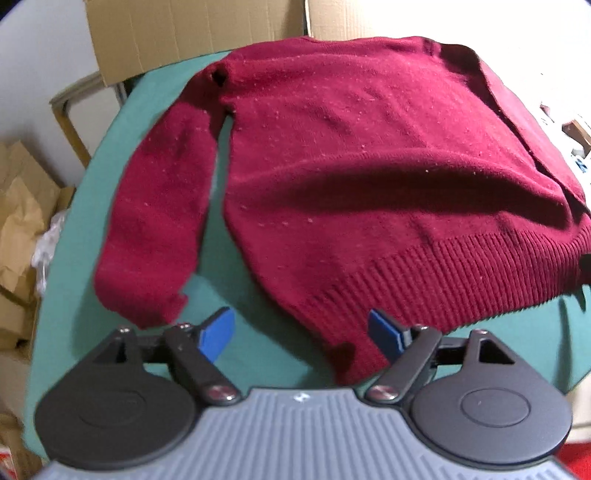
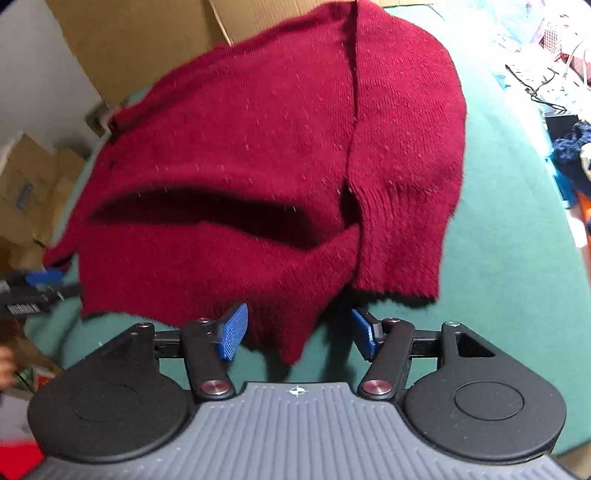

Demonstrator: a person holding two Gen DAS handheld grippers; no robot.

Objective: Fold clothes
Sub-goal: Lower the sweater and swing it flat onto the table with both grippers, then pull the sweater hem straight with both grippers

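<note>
A dark red knitted sweater [image 1: 351, 147] lies spread on a green cloth-covered table [image 1: 147, 110], its ribbed hem nearest me and one sleeve stretched out on the left. My left gripper [image 1: 301, 336] is open at the hem's left corner, which lies beside the right blue pad without being pinched. In the right wrist view the sweater [image 2: 258, 147] has its right sleeve folded over the body and a raised fold across the middle. My right gripper [image 2: 298, 334] is open, and the hem's pointed corner lies loose between its blue pads. The left gripper's fingers [image 2: 44, 277] show at the far left.
Cardboard boxes [image 1: 184, 33] stand behind the table, and more boxes with crumpled paper [image 1: 18, 203] sit at its left. On the right are cables and clutter [image 2: 554, 85] and a blue knitted item [image 2: 569, 162]. The green cloth [image 2: 498, 258] is bare to the sweater's right.
</note>
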